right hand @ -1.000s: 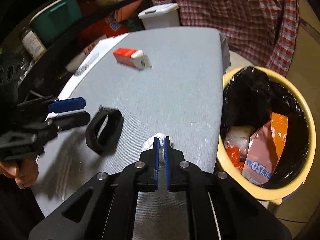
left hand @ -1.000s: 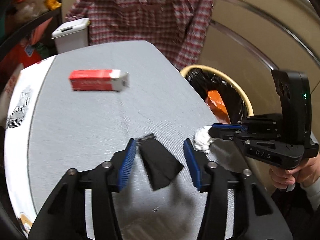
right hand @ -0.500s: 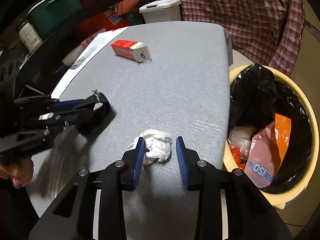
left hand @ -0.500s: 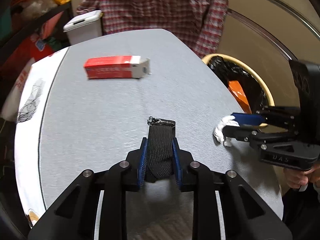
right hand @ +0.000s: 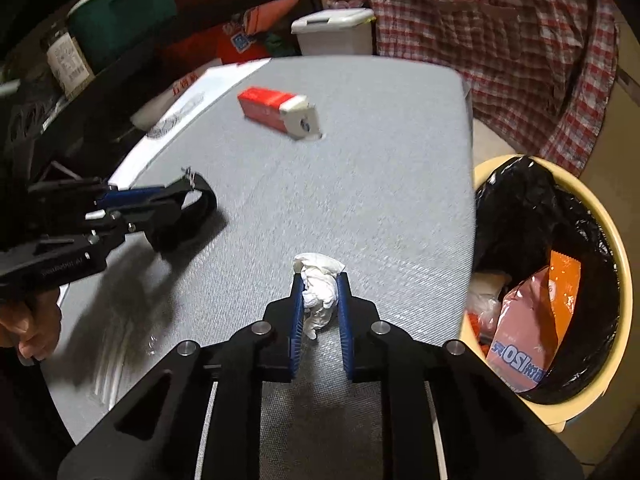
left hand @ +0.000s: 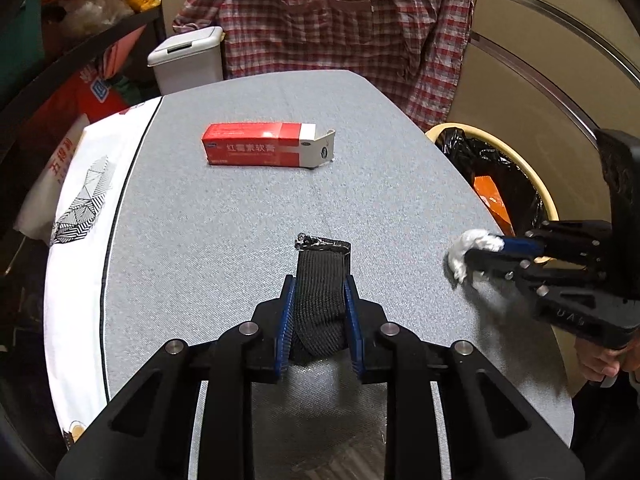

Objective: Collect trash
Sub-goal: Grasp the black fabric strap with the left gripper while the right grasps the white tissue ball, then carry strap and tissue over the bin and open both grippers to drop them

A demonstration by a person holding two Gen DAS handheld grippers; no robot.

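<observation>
Left wrist view. Left claw point(left hand: 319, 312) clamped on a loop of black webbing strap point(left hand: 321, 280), blue pads pressed flat against both its sides, the frayed end poking forward over the grey desk point(left hand: 248, 216). Gripped low and centred, probably so the limp loop cannot slip out on the way to the bin. Off to the right, right claw point(left hand: 476, 254) pinching a crumpled white tissue point(left hand: 466, 250) near the desk edge, just beside the yellow bin with black liner point(left hand: 516, 168). Red and white carton point(left hand: 266, 150) lying untouched farther back on the desk, open flap toward the bin side.

Against the earlier frames: wide open around the strap a second ago, squeezed onto it half a second ago, same squeeze now.

Right wrist view. Right claw point(right hand: 319, 300) closing on the tissue point(right hand: 318, 292), pads touching both its flanks, wad compressed into a tall narrow shape, lower tip hanging toward the desk point(right hand: 360, 160). Bin point(right hand: 618, 280) close on the right, orange and pink wrappers already inside, so a short carry. Left claw point(right hand: 182, 190) at left holding the strap point(right hand: 200, 204) just above the desk.

Against the earlier frames: pinched nearly flat a second ago, spread around the loose wad half a second ago, now narrowed onto it again. Carton point(right hand: 280, 112) unmoved on the desk.
</observation>
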